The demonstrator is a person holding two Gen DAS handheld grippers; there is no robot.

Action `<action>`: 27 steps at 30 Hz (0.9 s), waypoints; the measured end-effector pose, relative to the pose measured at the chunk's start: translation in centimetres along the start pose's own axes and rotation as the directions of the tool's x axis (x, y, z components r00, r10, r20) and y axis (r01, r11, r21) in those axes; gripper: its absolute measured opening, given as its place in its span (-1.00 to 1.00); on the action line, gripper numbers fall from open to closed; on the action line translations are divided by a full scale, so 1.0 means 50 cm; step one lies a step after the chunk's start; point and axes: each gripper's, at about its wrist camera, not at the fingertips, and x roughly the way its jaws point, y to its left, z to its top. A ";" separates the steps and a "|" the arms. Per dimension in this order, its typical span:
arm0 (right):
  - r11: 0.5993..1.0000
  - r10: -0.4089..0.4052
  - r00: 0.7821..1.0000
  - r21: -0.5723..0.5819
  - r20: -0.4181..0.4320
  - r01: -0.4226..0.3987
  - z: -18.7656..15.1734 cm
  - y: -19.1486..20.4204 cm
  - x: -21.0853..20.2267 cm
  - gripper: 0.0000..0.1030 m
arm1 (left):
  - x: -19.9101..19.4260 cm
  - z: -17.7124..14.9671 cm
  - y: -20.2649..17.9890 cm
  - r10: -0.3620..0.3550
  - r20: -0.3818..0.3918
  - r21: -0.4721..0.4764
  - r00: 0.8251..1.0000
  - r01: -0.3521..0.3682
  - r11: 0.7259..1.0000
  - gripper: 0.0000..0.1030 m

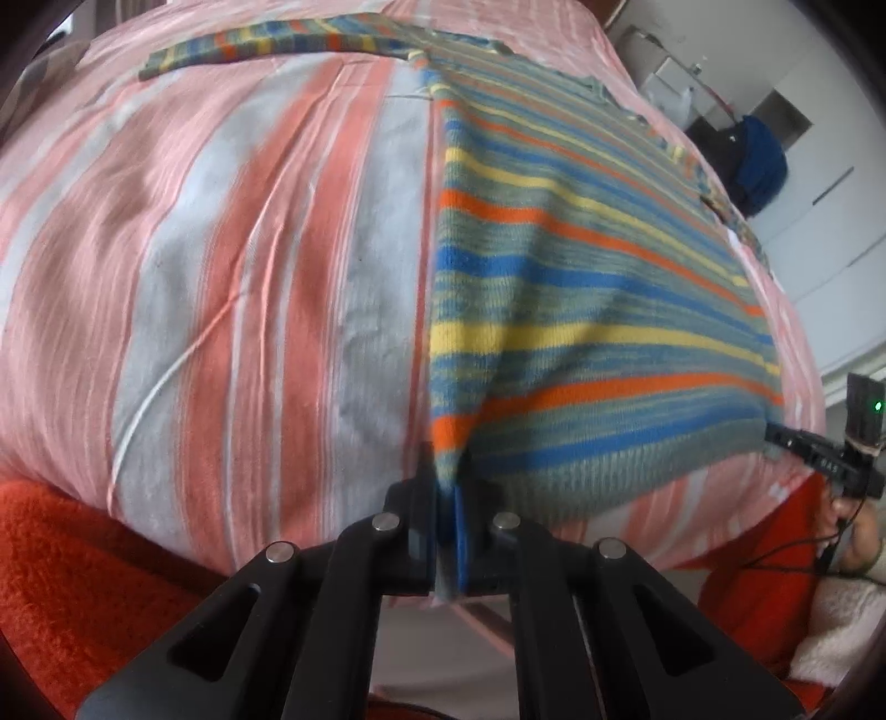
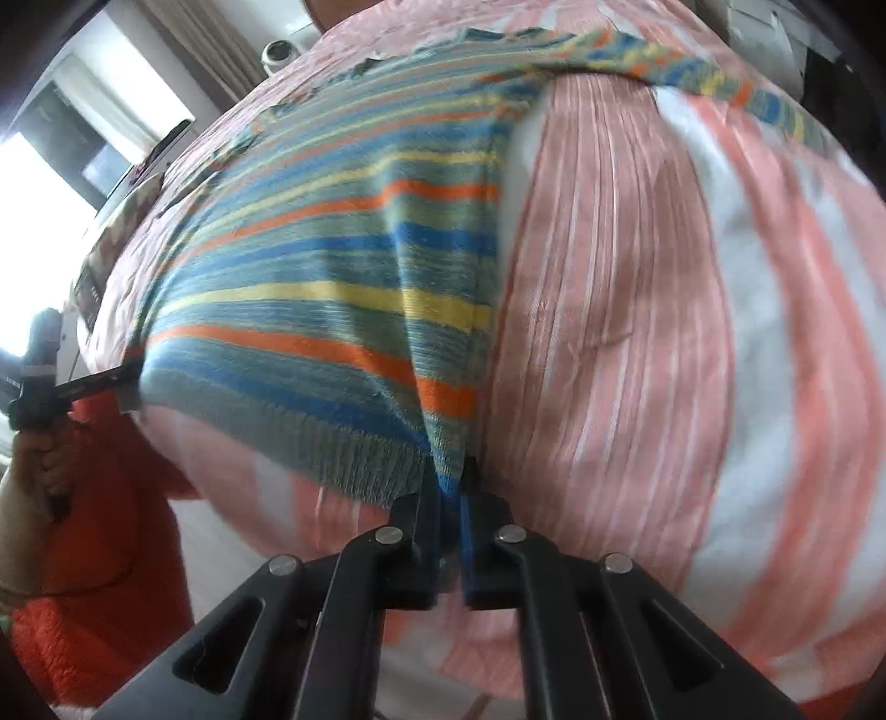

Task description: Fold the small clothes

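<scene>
Nearest the lens in the left wrist view: left gripper (image 1: 447, 498), black, jaws clenched on the bottom hem corner of a striped sweater (image 1: 581, 288). Knit pinched into a ridge running from 6 o'clock up toward 12 o'clock. Stripes of blue, yellow, orange and grey-green. Body of the sweater spread from the centre out to 3 o'clock over a pink-and-white striped bedcover (image 1: 221, 277). One sleeve (image 1: 266, 47) stretched flat along the cover at 11 o'clock. At 4 o'clock, the right gripper (image 1: 775, 437) biting the opposite hem corner. Red fuzzy blanket (image 1: 72, 581) at 8 o'clock, below the bed edge.

Same picture from the other side in the right wrist view: right gripper (image 2: 449, 487) at 6 o'clock, jaws clamped on its hem corner, sweater (image 2: 332, 249) fanning from the centre toward 10 o'clock. Sleeve (image 2: 720, 77) lying at 1 o'clock on the bedcover (image 2: 664, 332). At 9 o'clock, left gripper (image 2: 130, 382) gripping the far hem corner, held by a hand (image 2: 33, 482). Hem raised slightly off the cover between the two grippers; upper part of the sweater resting flat on the bed. Bright window (image 2: 33, 177) at 10 o'clock.
</scene>
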 end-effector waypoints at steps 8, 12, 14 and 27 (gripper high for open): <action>0.999 -0.005 1.000 0.043 0.026 0.004 -0.021 -0.025 -0.055 -0.13 | -0.081 -0.021 -0.008 0.021 0.127 -0.013 0.992 -0.020 1.000 0.40; 0.993 -0.074 0.994 0.093 0.084 0.066 -0.035 -0.051 -0.104 0.05 | -0.122 -0.004 0.005 0.065 0.230 -0.047 0.971 -0.055 0.997 0.68; 0.988 -0.125 0.983 0.104 0.134 0.112 -0.034 -0.057 -0.124 0.13 | -0.130 0.018 0.013 0.109 0.275 -0.071 0.955 -0.093 0.993 0.75; 0.978 -0.198 0.940 0.117 0.278 0.171 -0.024 -0.036 -0.138 0.17 | -0.089 0.081 0.089 0.284 0.404 -0.236 0.870 -0.201 0.951 0.76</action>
